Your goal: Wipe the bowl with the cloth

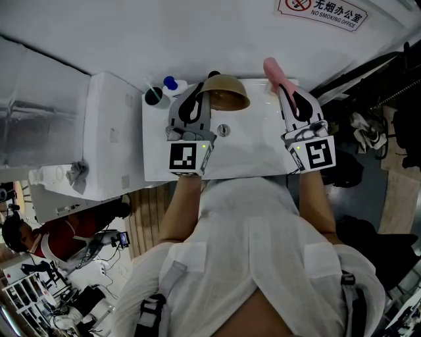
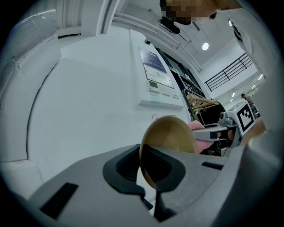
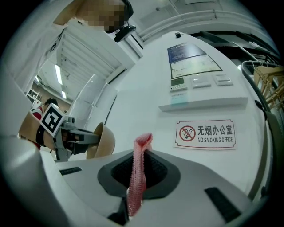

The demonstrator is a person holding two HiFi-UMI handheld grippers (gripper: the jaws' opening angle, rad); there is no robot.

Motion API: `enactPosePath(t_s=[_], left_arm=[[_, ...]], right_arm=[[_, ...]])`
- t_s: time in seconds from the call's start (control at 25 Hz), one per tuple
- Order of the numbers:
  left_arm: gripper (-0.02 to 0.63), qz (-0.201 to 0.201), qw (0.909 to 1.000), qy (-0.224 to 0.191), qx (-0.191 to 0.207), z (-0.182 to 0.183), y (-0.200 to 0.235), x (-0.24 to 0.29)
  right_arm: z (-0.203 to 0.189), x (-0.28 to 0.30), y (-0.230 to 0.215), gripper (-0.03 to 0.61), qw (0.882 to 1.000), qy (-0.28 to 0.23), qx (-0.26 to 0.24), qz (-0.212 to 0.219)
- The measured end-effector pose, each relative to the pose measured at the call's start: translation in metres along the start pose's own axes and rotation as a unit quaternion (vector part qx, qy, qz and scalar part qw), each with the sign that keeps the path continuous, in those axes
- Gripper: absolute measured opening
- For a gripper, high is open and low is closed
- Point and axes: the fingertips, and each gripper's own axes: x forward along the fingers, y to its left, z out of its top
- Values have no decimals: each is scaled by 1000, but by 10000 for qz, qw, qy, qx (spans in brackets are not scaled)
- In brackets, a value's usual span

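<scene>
— White basin (image 1: 253, 155) under both hands. What has each one got?
— Left tongs (image 1: 208, 89) are clamped tight on the rim of the golden bowl (image 1: 227, 92), which is tipped on its side above the basin's far edge.
— And the other?
— Right tongs (image 1: 284, 89) pinch the pink cloth (image 1: 271, 68). It sticks up past their tips, to the bowl's right and apart from it. A no-smoking sign (image 1: 322, 13) is on the wall beyond.

Both arms stretched forward, left gripper (image 1: 204, 95) clamped, right gripper (image 1: 284, 90) clamped — level
</scene>
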Motion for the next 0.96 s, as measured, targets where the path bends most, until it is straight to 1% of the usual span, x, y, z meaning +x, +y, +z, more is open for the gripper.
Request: enactPosePath(t_s=[0.72,0.96], left_arm=[[17,-10,10000,-14,13,3,-1,1],[17,3,10000,-19,18,2,1,-1]], right_arm=[[7,-2,-2,34,9999,-91,-12,41],[4,-2,1,34,10000,36,-23,60]])
